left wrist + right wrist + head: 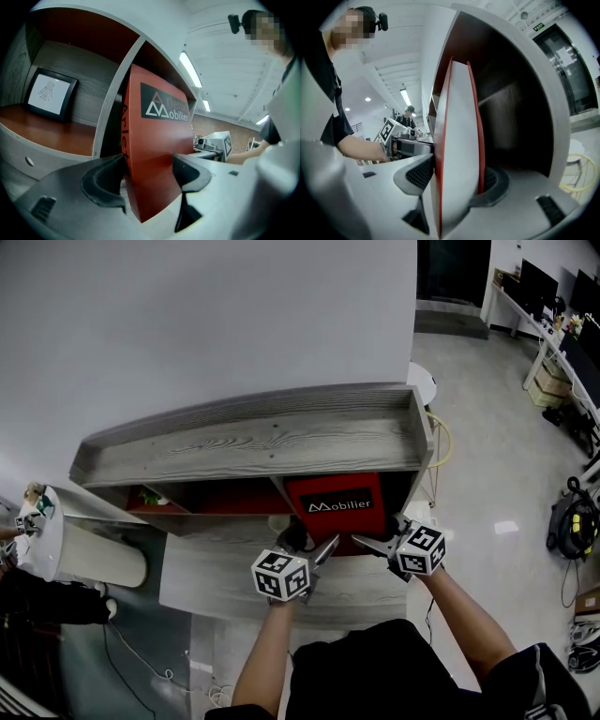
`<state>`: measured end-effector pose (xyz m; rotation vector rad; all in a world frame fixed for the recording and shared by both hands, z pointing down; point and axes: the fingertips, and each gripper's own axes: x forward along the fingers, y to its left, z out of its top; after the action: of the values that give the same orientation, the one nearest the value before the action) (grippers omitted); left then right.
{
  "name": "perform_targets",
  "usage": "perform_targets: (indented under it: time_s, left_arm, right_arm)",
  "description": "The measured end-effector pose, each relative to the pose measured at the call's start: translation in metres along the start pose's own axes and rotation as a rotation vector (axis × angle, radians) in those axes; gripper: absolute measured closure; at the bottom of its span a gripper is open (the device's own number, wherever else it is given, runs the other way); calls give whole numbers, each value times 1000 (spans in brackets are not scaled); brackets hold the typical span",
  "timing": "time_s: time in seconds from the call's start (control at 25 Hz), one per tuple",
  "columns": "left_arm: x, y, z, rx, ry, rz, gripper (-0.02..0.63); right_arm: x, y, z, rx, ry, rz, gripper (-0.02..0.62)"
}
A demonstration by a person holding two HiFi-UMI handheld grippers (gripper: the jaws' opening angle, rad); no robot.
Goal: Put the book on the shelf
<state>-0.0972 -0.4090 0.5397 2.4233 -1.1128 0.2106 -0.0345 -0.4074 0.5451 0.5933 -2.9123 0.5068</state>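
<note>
A red book (336,505) with a white "Mobilier" label stands upright in the right compartment of the grey wooden shelf (253,442). My left gripper (325,549) is at its spine side. In the left gripper view the book (159,154) stands between the widely spread jaws of the left gripper (147,165), which sit close to the covers without a clear squeeze. My right gripper (370,542) is at the page-edge side. In the right gripper view both pads of the right gripper (457,177) lie against the covers of the book (459,140).
A white divider (117,103) separates the book's compartment from the left one, where a black picture frame (50,93) leans on the back wall. A lower shelf ledge (234,582) juts out under the grippers. A white cylinder (94,559) lies at the left. Desks stand at the far right.
</note>
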Motion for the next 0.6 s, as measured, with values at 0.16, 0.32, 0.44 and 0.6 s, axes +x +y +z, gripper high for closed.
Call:
perform_targets:
  time_s: [0.16, 0.32, 0.44, 0.6]
  left_arm:
    - [6, 0, 3, 1, -23, 19, 304]
    - [12, 1, 9, 9, -45, 45, 304]
    - [14, 3, 12, 23, -50, 47, 304]
    - [14, 7, 16, 55, -53, 73, 304]
  right_arm:
    - [1, -10, 3, -37, 10, -53, 337]
    - [3, -19, 7, -34, 7, -99, 309]
    - [6, -22, 7, -30, 2, -124, 301]
    - [13, -28, 7, -17, -2, -146, 269]
